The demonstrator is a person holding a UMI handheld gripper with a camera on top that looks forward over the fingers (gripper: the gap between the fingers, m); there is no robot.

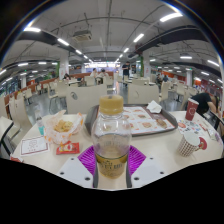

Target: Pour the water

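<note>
A clear plastic bottle (111, 140) with a yellow cap and yellowish liquid stands upright between my fingers, its lower part against the purple pads (88, 157) on both sides. My gripper (111, 163) is shut on the bottle, which hides most of the pads. A patterned paper cup (189, 141) stands on the white table (160, 150) to the right of the bottle. A red cup (191, 109) stands farther back on the right.
A grey tray (148, 122) with printed paper lies beyond the bottle. On the left sit a basket of fried food (64, 127) and small cards (35, 145). Canteen tables and chairs fill the hall behind, with a person (205, 101) far right.
</note>
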